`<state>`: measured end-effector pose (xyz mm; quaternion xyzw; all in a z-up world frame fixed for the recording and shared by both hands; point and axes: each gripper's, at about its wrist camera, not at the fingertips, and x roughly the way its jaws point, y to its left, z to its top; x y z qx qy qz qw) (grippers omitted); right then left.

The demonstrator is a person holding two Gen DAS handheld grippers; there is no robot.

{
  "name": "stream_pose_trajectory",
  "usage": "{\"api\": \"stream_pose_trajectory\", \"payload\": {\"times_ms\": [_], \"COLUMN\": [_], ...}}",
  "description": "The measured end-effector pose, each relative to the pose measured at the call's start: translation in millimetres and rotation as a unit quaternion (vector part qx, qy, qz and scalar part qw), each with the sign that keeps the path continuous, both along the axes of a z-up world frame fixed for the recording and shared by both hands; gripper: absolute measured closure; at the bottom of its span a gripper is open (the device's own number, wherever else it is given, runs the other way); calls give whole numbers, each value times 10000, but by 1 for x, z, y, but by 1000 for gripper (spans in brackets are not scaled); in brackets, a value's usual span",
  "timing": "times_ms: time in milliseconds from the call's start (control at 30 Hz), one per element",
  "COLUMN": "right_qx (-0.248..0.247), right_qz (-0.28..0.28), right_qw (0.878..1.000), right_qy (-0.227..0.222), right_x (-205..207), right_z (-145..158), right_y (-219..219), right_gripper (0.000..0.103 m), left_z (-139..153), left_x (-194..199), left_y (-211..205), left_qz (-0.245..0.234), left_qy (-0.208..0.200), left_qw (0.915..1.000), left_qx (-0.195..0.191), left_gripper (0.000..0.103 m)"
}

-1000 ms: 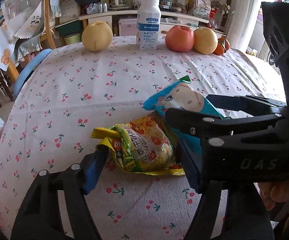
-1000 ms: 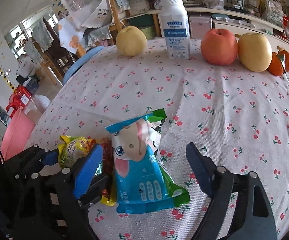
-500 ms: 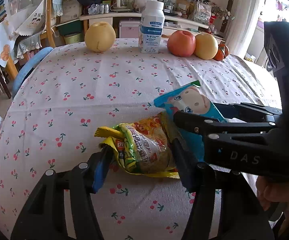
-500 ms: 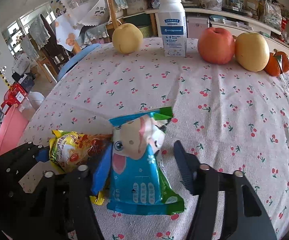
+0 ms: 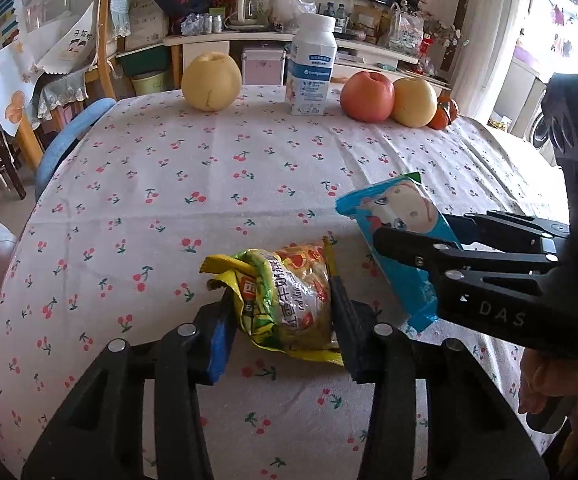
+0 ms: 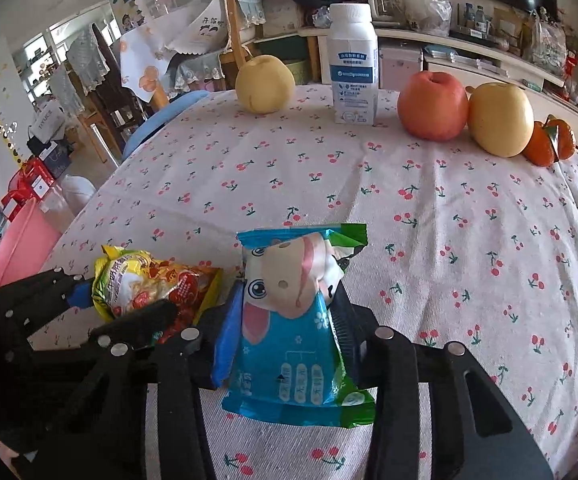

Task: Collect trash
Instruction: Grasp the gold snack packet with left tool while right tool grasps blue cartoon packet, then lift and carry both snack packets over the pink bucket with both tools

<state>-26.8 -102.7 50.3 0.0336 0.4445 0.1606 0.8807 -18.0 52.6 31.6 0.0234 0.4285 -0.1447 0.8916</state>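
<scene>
A crumpled yellow snack bag [image 5: 285, 300] lies on the cherry-print tablecloth [image 5: 193, 184]. My left gripper [image 5: 279, 322] has its jaws closing on it, and both pads press the bag's sides. To its right is a blue wrapper with a cartoon cow [image 6: 289, 320], its top end tilted up. My right gripper [image 6: 285, 332] has its jaws closing on this wrapper, which is pinched between the pads. In the left wrist view, the blue wrapper [image 5: 401, 240] sticks out of the right gripper's black fingers [image 5: 429, 252]. In the right wrist view, the yellow bag [image 6: 145, 284] sits at the left.
Along the far table edge stand a yellow pear [image 5: 211, 82], a white milk bottle [image 5: 311, 72], a red apple [image 5: 367, 96], a yellow apple [image 5: 415, 102] and small orange fruits [image 5: 443, 114]. A blue chair [image 5: 69, 132] and a pink bin [image 6: 21, 240] are off the left side. A person's hand [image 5: 541, 380] holds the right gripper.
Both grippers' jaws have narrowed from wide open onto their bags. The blue wrapper, which lay against the yellow bag, now stands apart from it, to the right.
</scene>
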Motion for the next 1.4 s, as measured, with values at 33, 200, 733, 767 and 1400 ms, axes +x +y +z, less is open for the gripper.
{"api": "stream_pose_trajectory", "payload": {"times_ms": [33, 200, 733, 767, 1400], "right_qx": [-7, -58, 227, 236, -32], "right_qz": [0, 19, 138, 152, 339], "right_qw": [10000, 9999, 9993, 9992, 9994], "right_qy": [-20, -132, -280, -282, 62], "right_x": [-2, -10, -34, -35, -34], "right_z": [1, 5, 21, 22, 9], "right_y": [0, 4, 25, 26, 61], "right_gripper": [60, 61, 63, 63, 60], "left_z": [0, 5, 29, 31, 10], "left_x": [-1, -4, -18, -19, -24], "left_y": [1, 8, 48, 51, 103], "left_qz": [12, 31, 232, 249, 410], "left_qy": [-16, -123, -484, -507, 275], "left_qw": [10000, 9999, 9986, 9984, 9986], "left_qx": [16, 38, 10, 2, 197], "left_gripper": [58, 60, 62, 62, 33]}}
